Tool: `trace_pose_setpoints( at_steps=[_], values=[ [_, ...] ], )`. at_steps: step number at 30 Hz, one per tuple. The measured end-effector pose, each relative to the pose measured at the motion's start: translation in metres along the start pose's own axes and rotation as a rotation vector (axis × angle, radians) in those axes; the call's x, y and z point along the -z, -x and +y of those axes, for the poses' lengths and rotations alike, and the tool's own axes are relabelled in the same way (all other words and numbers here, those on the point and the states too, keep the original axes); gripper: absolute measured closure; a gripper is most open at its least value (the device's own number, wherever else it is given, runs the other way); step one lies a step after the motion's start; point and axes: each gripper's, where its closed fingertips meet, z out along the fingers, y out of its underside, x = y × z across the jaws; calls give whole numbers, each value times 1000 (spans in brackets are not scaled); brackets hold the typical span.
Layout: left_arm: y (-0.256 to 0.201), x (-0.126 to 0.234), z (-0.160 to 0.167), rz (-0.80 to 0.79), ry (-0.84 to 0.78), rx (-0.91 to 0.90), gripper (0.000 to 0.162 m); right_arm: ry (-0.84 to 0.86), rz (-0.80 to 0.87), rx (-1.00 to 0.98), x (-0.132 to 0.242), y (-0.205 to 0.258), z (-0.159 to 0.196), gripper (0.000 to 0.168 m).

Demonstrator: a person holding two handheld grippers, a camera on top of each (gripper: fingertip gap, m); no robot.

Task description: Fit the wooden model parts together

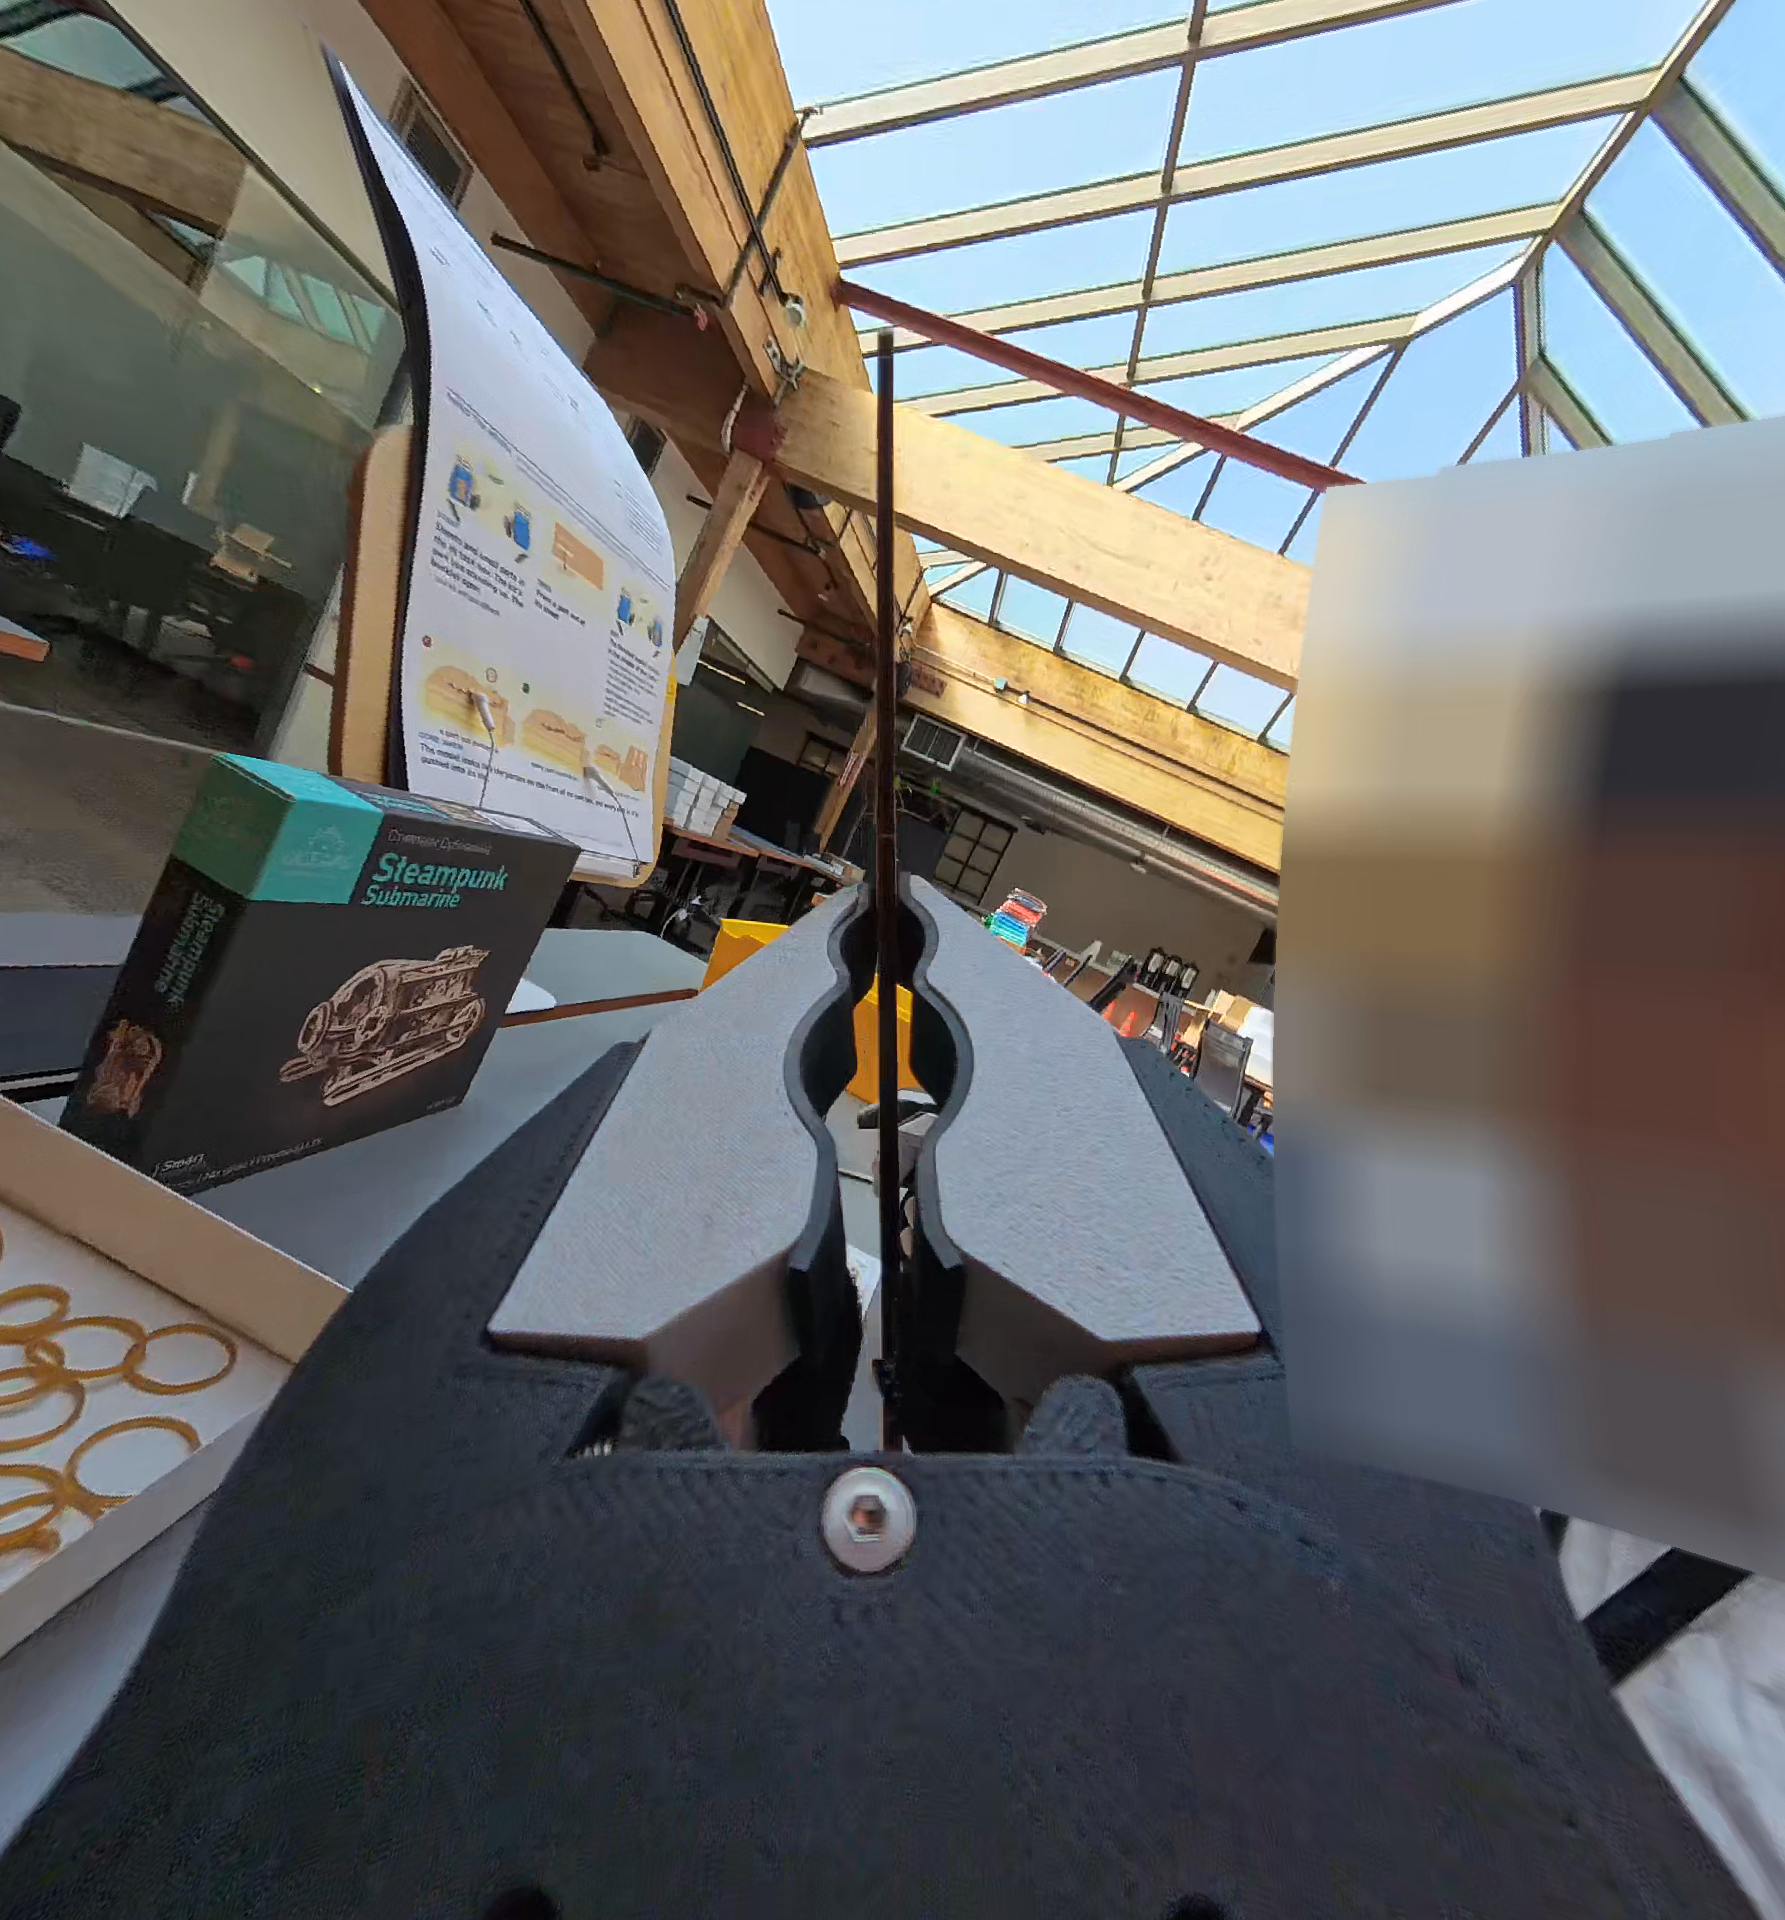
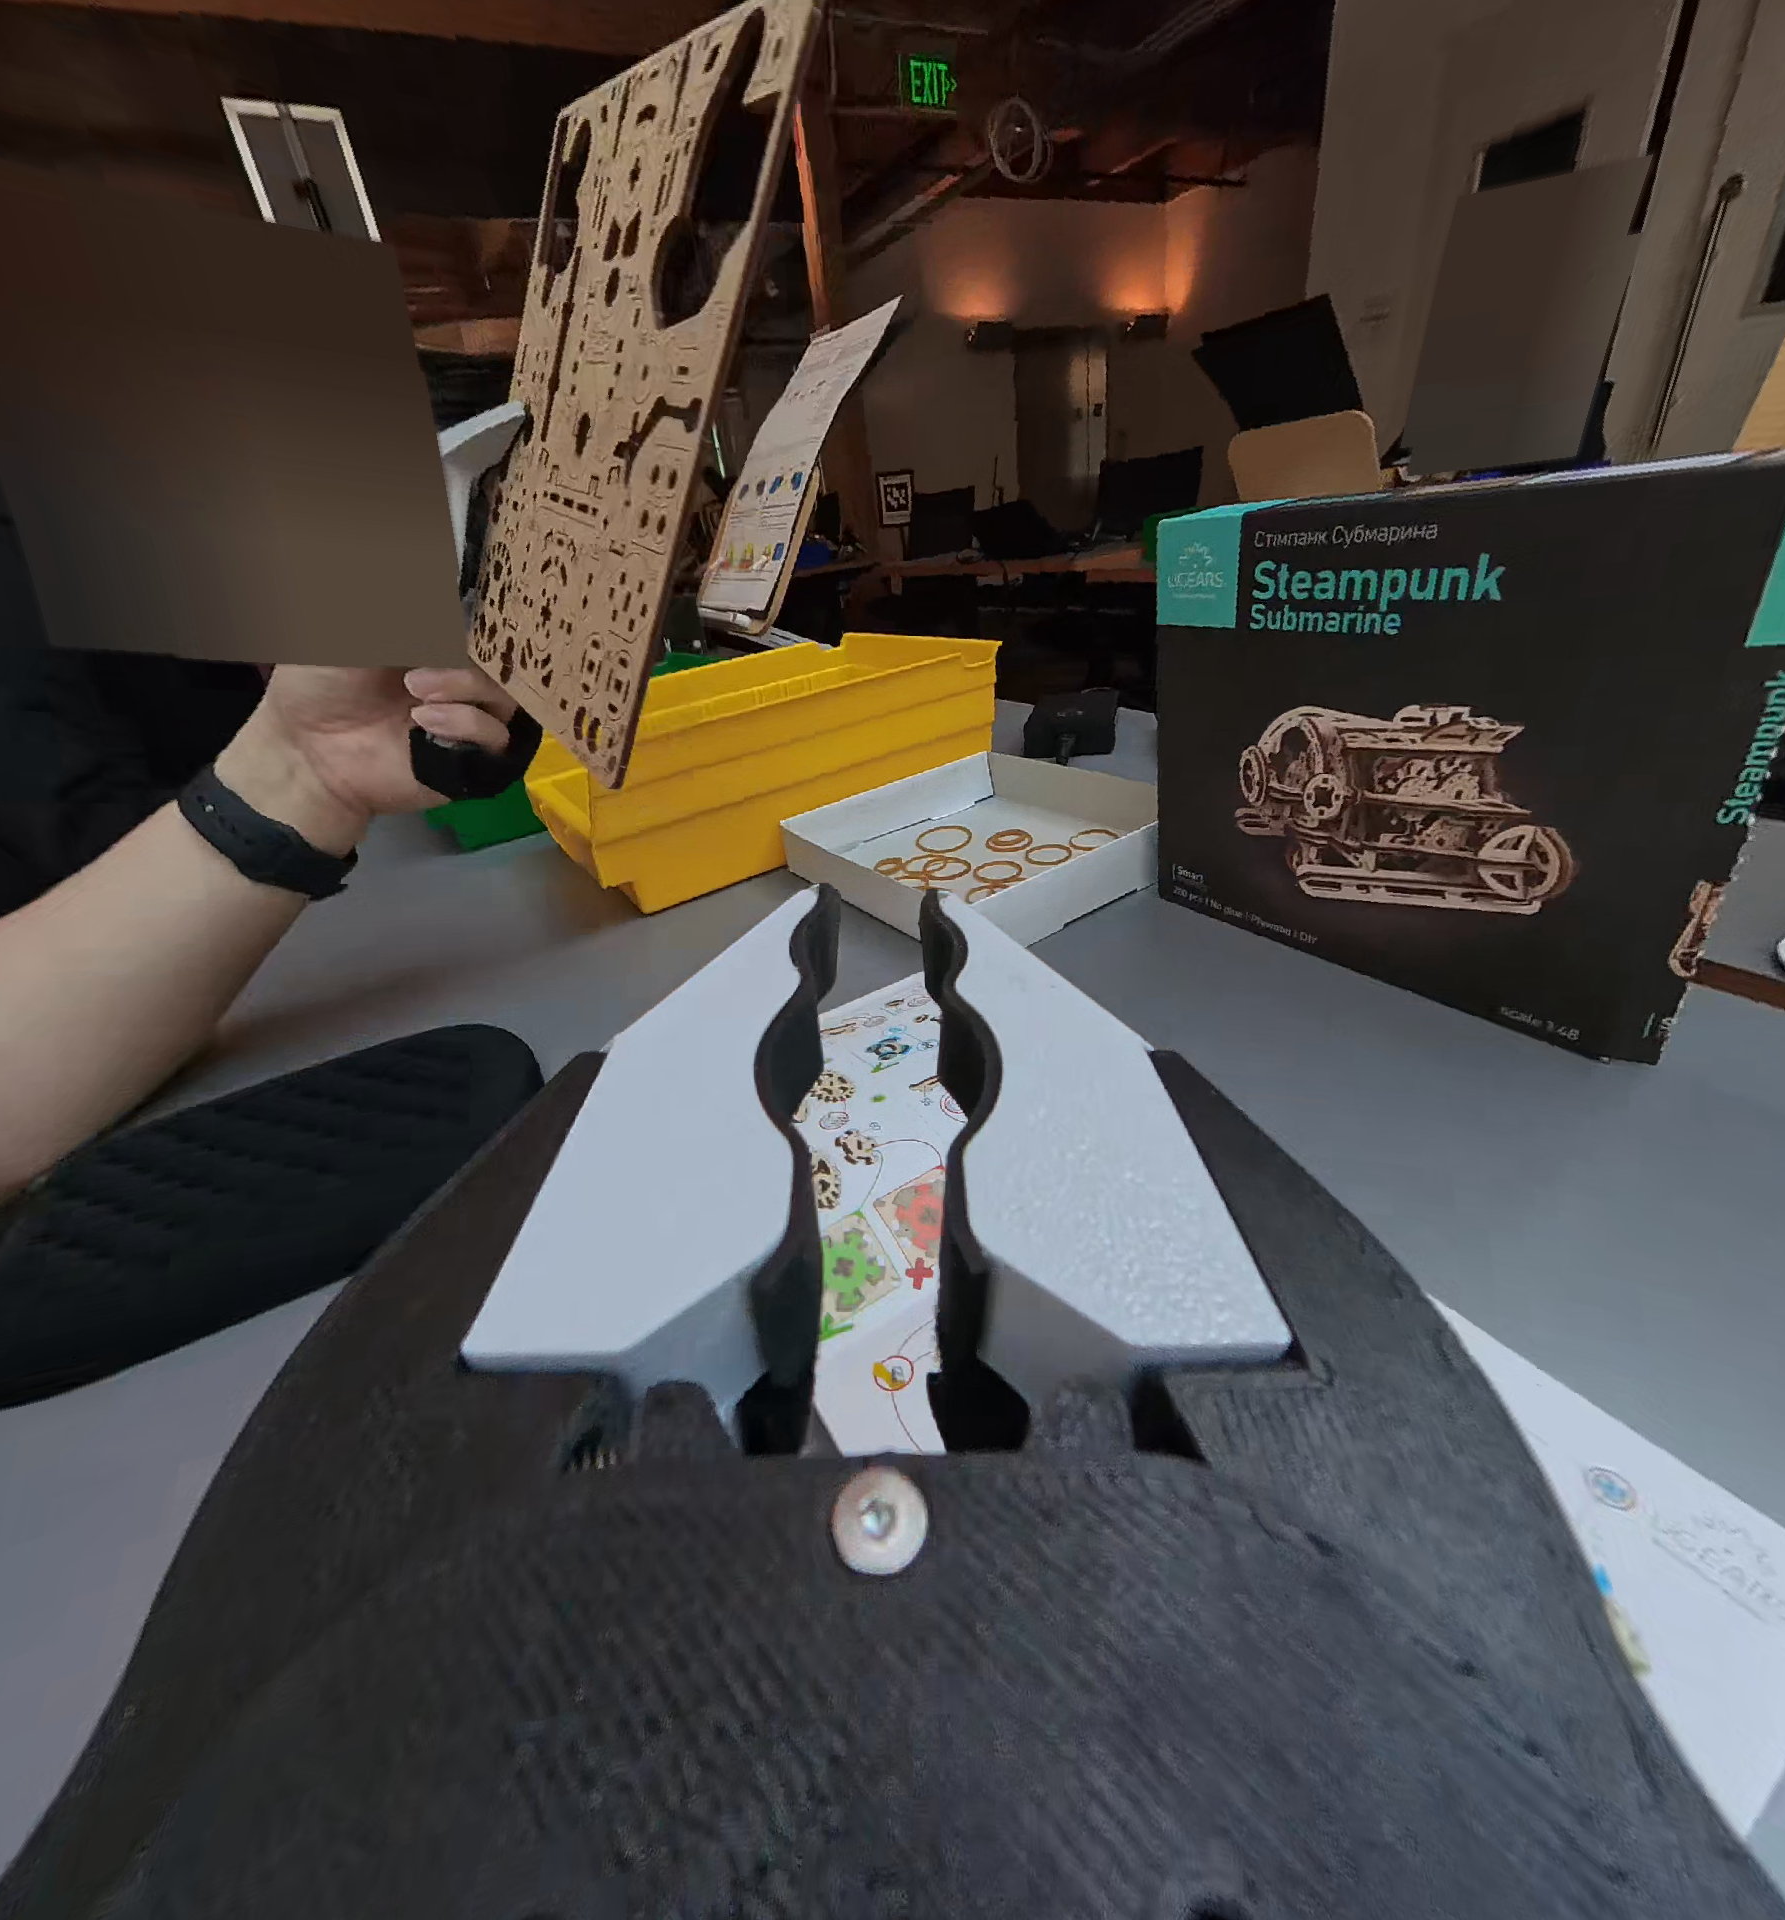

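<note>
Thin laser-cut plywood parts sheet [image 2: 623,395] held aloft edge-on in the left gripper [image 1: 883,935], away from the table.

The left gripper's jaws are pinched nearly shut on the sheet's lower edge, so in its own view the sheet reads as a dark line [image 1: 885,644]. The right gripper [image 2: 877,914] hovers low over the printed instruction booklet [image 2: 872,1143], jaws slightly apart and empty. The narrow hold on a tall sheet could probably let it pivot or slip, and a hard push to free a part might snap it. Below lie the yellow plastic bin [image 2: 763,748], white cardboard tray of rubber bands [image 2: 971,842] and dark kit box [image 2: 1439,748] on the grey table [image 2: 1387,1195].
</note>
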Motion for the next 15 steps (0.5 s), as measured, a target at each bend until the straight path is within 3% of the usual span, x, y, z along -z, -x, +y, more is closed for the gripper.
trace_pose_setpoints(
  at_steps=[3, 7, 15],
  values=[
    [-2, 1, -4, -54, 58, -78, 162, -15, -20, -130, 0, 0, -3, 154],
    [5, -9, 14, -167, 184, -208, 162, 77, -28, -67, -7, 3, 19, 153],
    [22, -6, 20, -219, 189, -214, 162, 223, -55, 64, -17, 17, 46, 145]
  ],
)
